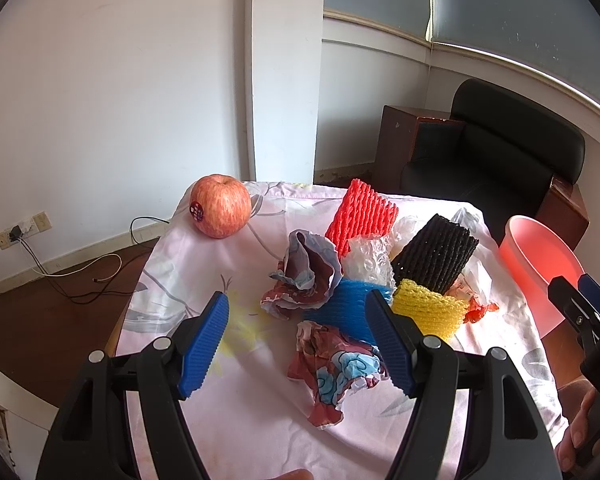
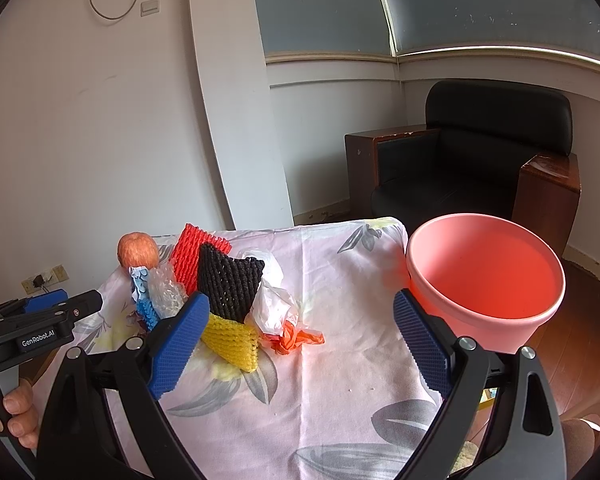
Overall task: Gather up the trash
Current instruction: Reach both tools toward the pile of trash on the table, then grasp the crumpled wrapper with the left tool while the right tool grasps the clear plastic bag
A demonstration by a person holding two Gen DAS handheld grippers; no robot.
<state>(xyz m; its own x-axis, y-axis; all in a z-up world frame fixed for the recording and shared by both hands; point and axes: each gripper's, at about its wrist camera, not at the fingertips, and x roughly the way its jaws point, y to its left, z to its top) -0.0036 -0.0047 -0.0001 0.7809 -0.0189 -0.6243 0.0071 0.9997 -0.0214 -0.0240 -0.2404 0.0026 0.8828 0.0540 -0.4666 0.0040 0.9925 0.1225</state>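
Observation:
A pile of trash lies on the cloth-covered table (image 1: 236, 412): red foam net (image 1: 360, 214), black foam net (image 1: 436, 254), yellow foam net (image 1: 428, 308), blue foam net (image 1: 348, 308), bubble wrap (image 1: 368, 258) and two crumpled printed wrappers (image 1: 308, 276) (image 1: 332, 368). My left gripper (image 1: 300, 344) is open above the near wrapper, empty. My right gripper (image 2: 300, 344) is open and empty over the cloth, right of the yellow net (image 2: 232, 338) and black net (image 2: 230, 280). A pink bin (image 2: 484, 280) stands at the table's right edge. A white and orange plastic bag (image 2: 280, 312) lies beside the nets.
A red apple (image 1: 220, 206) sits at the table's far left corner. A black armchair (image 2: 480, 152) stands behind the table on the right. Cables and a wall socket (image 1: 20, 234) lie by the left wall. The pink bin (image 1: 540, 264) shows in the left wrist view too.

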